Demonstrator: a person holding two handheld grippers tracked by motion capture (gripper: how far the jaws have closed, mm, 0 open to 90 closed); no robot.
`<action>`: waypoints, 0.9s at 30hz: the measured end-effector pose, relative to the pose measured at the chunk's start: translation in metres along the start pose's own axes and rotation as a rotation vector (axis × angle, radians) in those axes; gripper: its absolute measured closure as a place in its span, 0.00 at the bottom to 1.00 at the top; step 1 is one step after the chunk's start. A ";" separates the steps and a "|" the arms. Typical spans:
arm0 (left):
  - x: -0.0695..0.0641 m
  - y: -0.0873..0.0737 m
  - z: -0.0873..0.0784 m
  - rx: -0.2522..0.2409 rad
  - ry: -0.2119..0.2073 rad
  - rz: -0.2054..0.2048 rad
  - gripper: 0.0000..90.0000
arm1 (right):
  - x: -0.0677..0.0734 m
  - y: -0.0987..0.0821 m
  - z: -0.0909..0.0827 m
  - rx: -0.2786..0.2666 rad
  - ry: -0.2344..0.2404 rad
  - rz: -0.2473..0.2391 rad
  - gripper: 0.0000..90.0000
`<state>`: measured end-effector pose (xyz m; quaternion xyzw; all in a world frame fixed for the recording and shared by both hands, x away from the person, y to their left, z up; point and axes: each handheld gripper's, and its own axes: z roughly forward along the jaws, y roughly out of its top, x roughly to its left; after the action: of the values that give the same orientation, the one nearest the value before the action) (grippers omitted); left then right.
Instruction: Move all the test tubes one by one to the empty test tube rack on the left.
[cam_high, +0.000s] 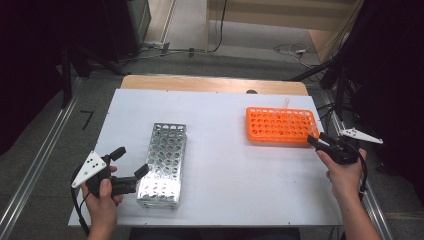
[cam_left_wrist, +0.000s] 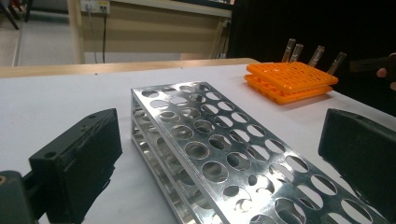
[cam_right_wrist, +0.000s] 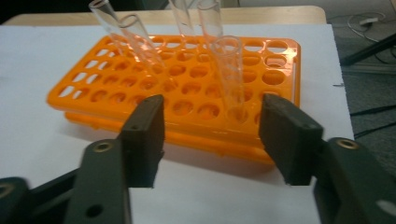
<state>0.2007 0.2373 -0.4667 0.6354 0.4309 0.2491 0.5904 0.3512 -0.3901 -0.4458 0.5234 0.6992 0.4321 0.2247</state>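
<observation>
White table (cam_high: 220, 165) carried the orange rack (cam_high: 281, 125) near its far right edge — the right gripper (cam_high: 320, 142) sat just at the rack's near right corner, jaws partly open and empty, nearest upright glass tube (cam_right_wrist: 231, 74) straight ahead between them

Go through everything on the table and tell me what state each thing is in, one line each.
Orange rack: flat on the table, mostly empty holes, holds a few tubes.
Glass tubes: empty, standing tilted in the orange rack.
Metal rack: lying flat, its holes empty.
Left gripper: jaws open, at the metal rack's near end, holding nothing.
Right gripper: jaws apart, just short of the orange rack, nothing between them.
</observation>
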 end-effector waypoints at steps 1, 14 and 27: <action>0.000 0.000 0.000 0.001 0.000 0.000 0.00 | -0.001 0.001 0.004 0.009 -0.002 0.002 0.54; -0.001 0.000 -0.001 0.000 -0.003 0.001 0.00 | -0.010 0.003 0.028 0.029 -0.022 -0.035 0.77; -0.002 0.000 0.001 0.003 -0.009 0.001 0.00 | -0.008 -0.001 0.041 0.028 -0.068 -0.056 0.79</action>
<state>0.2001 0.2351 -0.4667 0.6375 0.4284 0.2460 0.5913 0.3851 -0.3820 -0.4692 0.5211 0.7115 0.3979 0.2528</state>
